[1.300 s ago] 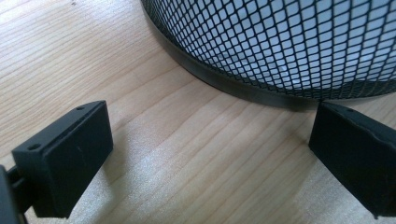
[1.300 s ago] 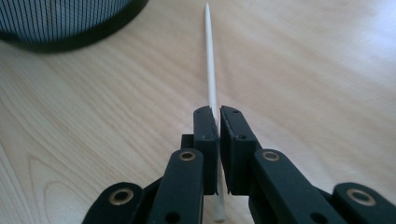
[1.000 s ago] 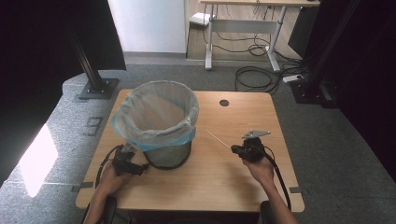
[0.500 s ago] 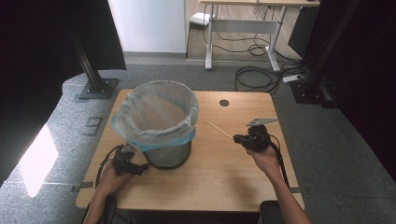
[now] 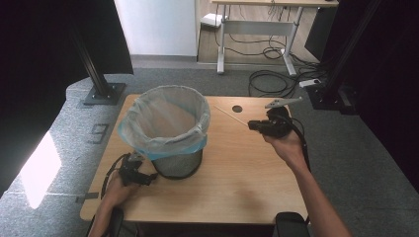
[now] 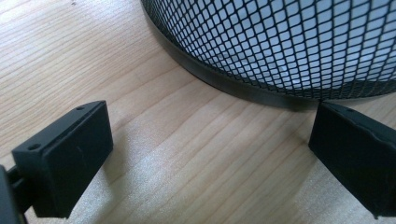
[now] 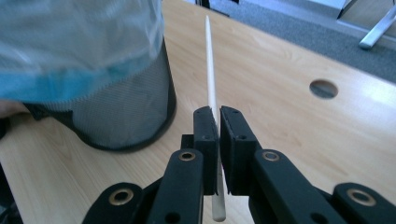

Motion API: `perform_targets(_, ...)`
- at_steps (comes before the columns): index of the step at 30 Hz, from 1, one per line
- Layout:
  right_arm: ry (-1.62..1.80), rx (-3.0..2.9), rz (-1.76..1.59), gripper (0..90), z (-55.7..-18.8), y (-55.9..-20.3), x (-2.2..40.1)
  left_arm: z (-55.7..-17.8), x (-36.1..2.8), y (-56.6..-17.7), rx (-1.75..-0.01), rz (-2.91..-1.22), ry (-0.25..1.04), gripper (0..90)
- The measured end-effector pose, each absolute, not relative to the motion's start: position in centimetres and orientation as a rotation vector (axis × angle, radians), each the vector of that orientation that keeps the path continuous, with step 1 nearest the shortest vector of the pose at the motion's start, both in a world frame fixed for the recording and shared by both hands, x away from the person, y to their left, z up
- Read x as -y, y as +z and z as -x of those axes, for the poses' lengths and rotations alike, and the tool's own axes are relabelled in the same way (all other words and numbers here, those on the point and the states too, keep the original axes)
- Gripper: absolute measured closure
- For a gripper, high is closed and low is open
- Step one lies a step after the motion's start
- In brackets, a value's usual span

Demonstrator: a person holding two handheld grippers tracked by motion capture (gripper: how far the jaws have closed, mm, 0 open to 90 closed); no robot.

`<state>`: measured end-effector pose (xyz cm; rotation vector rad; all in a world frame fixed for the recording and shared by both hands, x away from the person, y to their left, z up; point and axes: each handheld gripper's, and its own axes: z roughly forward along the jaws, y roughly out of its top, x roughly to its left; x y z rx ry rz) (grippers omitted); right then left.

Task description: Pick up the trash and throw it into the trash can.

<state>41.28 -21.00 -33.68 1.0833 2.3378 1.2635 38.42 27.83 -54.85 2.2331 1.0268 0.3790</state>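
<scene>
The mesh bin (image 6: pixel 289 46) is cut off by the left gripper view's top edge.

One sign can be read: a dark numeral "9" marked on the grey floor (image 5: pixel 64 148), at the left of the frame in the high view, just beyond the left edge of the wooden table (image 5: pixel 232 197) and level with the mesh bin (image 5: pixel 178 165); the marking (image 5: pixel 99 133) sits between the black stand's foot above it and the bright patch of light below. Whether it is tape or paint cannot be told. Nothing else bears readable text, label, brand or number, neither in the high view nor in the two gripper views
</scene>
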Motion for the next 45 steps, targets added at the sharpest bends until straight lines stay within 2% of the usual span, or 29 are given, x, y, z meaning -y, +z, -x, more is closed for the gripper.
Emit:
perform_targets(11,1.291,-2.352,-1.008,84.5,-41.8,-27.7,20.1,-38.4,-27.8,-54.9,-1.032,-2.230,0.380,0.0)
perform_targets(17,1.311,-2.394,-0.931,84.5,-41.6,-25.1,18.2,-38.4,-27.8,-54.9,-1.033,-2.229,0.381,0.0)
perform_targets(30,1.255,-2.546,-0.786,82.7,-43.7,-24.9,10.5,-38.4,-27.8,-54.9,-1.033,-2.229,0.381,0.0)
perform_targets(32,1.250,-2.523,-0.783,64.1,-44.0,-25.0,9.8,-38.4,-27.8,-54.8,-1.029,-2.237,0.380,0.0)
perform_targets(36,1.284,-2.450,-0.785,33.1,-44.5,-25.0,10.0,-38.5,-27.8,-54.8,-1.028,-2.237,0.380,0.0)
perform_targets(39,1.268,-2.413,-0.790,18.6,-44.4,-25.1,10.8,-38.5,-27.8,-54.8,-1.027,-2.237,0.379,0.0)
perform_targets(45,1.264,-2.373,-0.785,7.8,-43.8,-25.9,13.1,-38.5,-27.8,-54.8,-1.027,-2.237,0.380,0.0)
